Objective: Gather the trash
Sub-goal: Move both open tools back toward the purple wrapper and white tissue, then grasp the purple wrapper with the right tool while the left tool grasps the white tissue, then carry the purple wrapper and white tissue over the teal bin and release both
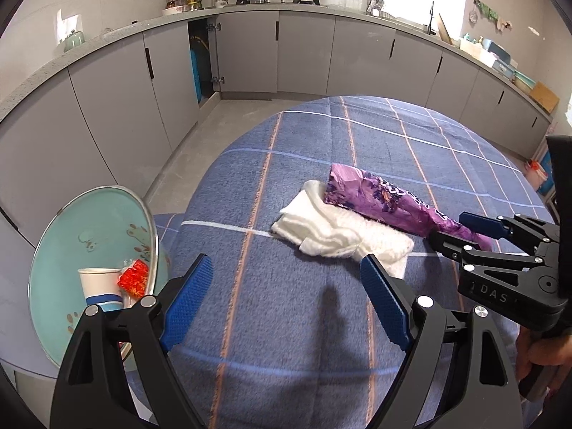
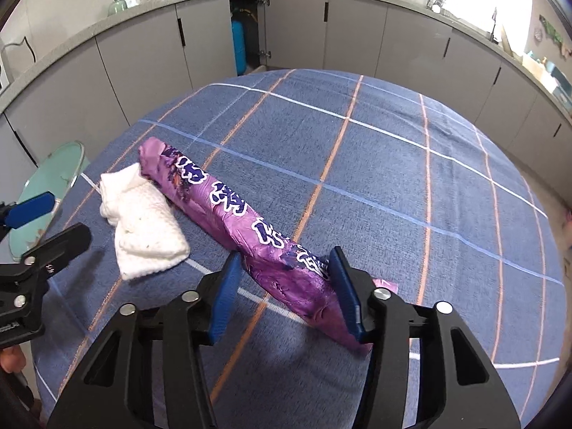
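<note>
Right gripper [image 2: 284, 286] has its jaws spread w/ the near end of the purple wrapper [image 2: 228, 211] between them, right pad touching or nearly so, left pad just off it; not clamped yet, I'd say. Best move prob: close square across the wrapper, squeeze gently since foil looks slippery, lift w/o dragging the white cloth [image 2: 143, 221] beside its far end. Left gripper [image 1: 286, 300] hangs w/ jaws wide apart, nothing between; teal bin [image 1: 64, 243] w/ paper cup [image 1: 98, 286] sits left of them.
</note>
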